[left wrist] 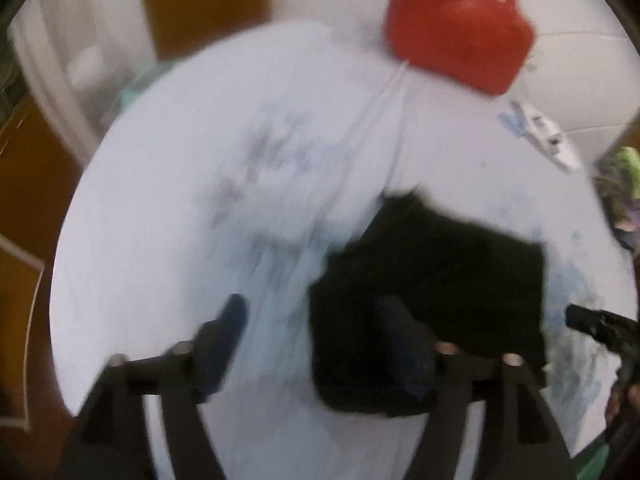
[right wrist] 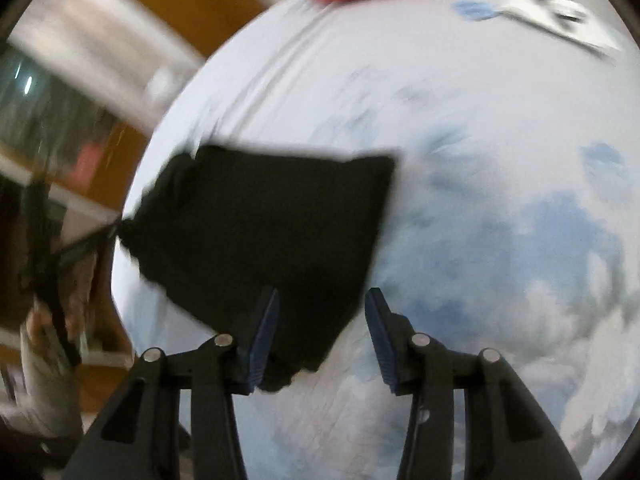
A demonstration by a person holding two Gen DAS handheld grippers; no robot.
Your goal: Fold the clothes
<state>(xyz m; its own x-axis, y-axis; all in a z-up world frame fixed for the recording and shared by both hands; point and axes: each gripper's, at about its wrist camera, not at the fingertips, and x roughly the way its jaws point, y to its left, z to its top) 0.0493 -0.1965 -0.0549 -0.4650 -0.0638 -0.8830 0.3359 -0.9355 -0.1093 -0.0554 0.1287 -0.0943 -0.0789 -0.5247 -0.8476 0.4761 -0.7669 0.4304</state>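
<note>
A black folded garment (left wrist: 440,280) lies flat on a white sheet printed with blue clouds (left wrist: 200,200). My left gripper (left wrist: 312,308) stands wide open above the garment's left edge: one finger is over the black cloth, the other over bare sheet, and nothing is gripped. In the right wrist view the garment (right wrist: 260,220) stretches up and left from my right gripper (right wrist: 322,300). Its jaws are partly open; the garment's near corner lies by the left finger (right wrist: 266,328), not pinched. The right gripper (left wrist: 580,316) also shows at the edge of the left wrist view. Both views are motion-blurred.
A red bag-like object (left wrist: 460,24) rests at the sheet's far edge. A white flat item (left wrist: 544,136) lies on the sheet to its right. Brown wooden furniture (left wrist: 200,0) stands beyond the sheet. A person's hand and sleeve (right wrist: 44,344) show at the left.
</note>
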